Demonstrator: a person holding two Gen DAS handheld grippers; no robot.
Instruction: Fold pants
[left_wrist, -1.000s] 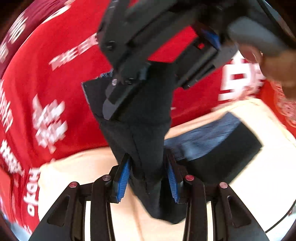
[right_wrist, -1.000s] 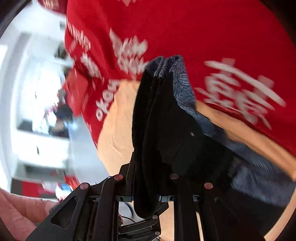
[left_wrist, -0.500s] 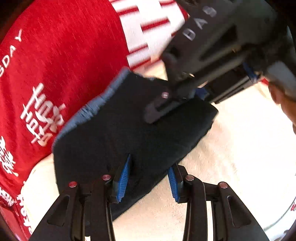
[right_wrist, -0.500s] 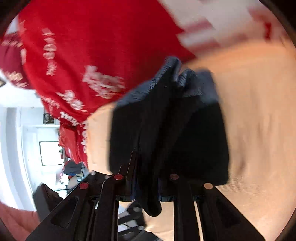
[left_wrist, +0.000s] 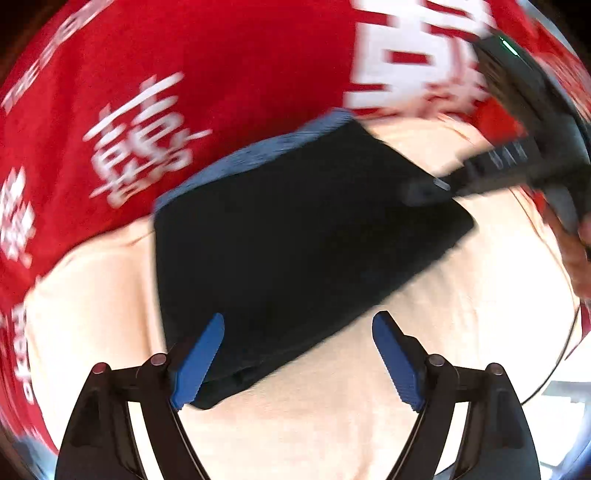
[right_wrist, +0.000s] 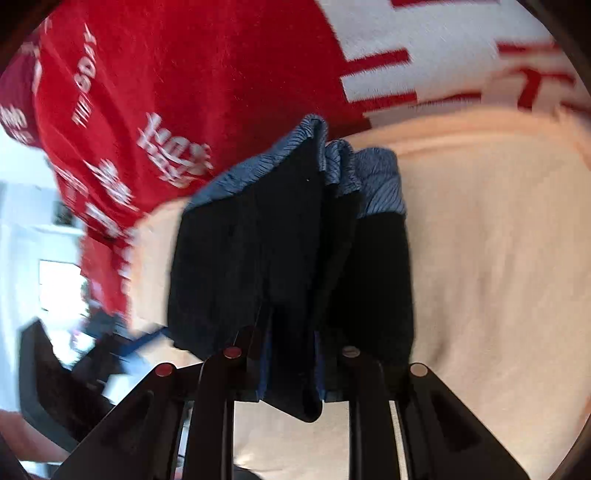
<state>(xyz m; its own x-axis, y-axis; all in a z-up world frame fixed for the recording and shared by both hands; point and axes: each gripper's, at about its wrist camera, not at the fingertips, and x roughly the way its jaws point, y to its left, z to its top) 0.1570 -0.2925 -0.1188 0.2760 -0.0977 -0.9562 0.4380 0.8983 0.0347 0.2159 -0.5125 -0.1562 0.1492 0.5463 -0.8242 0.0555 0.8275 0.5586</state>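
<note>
The dark pants (left_wrist: 295, 229) lie folded into a thick block on a cream cloth (left_wrist: 406, 369), with a blue patterned lining (right_wrist: 376, 181) showing along the far edge. My left gripper (left_wrist: 299, 319) hovers over the block's near corner. Its jaws are opening wide and the blue pads (left_wrist: 199, 358) press on nothing. My right gripper (right_wrist: 291, 332) is shut on a fold of the pants (right_wrist: 229, 258). Its jaws are just starting to ease and the fabric is still pinched between them. In the left wrist view the right gripper (left_wrist: 428, 188) reaches the block's far right corner.
A red cloth with white lettering (left_wrist: 221, 74) lies beyond the cream cloth and around it. It also fills the top of the right wrist view (right_wrist: 184, 74). A person's hand (left_wrist: 580, 258) holds the right gripper at the right edge. A bright room shows at the left (right_wrist: 22, 240).
The pants came down from hanging between both grippers to lying flat on the cream cloth. My left gripper let go and spread its jaws. The right gripper kept its hold.
</note>
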